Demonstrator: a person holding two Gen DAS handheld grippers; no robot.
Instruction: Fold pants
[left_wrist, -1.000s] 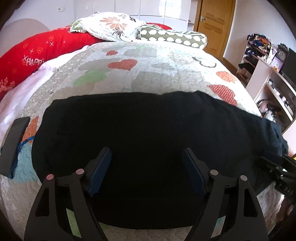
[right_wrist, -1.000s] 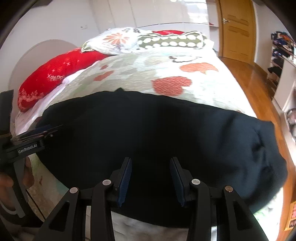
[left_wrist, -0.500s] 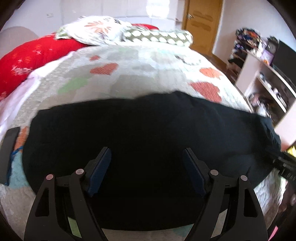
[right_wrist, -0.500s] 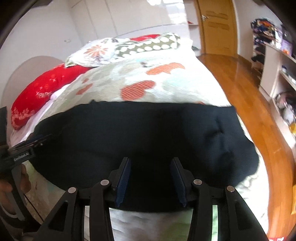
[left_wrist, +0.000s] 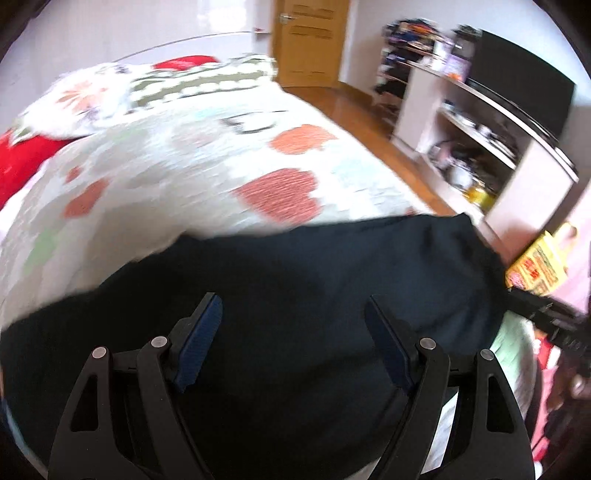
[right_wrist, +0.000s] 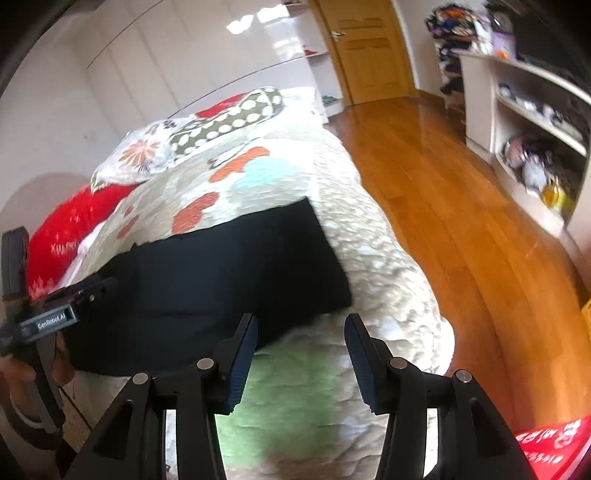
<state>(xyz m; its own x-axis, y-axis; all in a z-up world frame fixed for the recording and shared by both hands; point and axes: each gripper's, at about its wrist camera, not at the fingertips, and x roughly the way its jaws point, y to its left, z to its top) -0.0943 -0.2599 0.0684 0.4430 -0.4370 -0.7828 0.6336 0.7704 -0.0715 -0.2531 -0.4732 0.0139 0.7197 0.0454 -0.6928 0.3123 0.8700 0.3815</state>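
The pants lay flat as a dark band across the bed, ahead and to the left of the right tool, whose jaws had just been opening with only quilt between them. The left tool hung over the dark cloth, jaws wide apart and empty. Judged from this, the step was reaching for the pants' end; next, each tool would need to pinch an edge.
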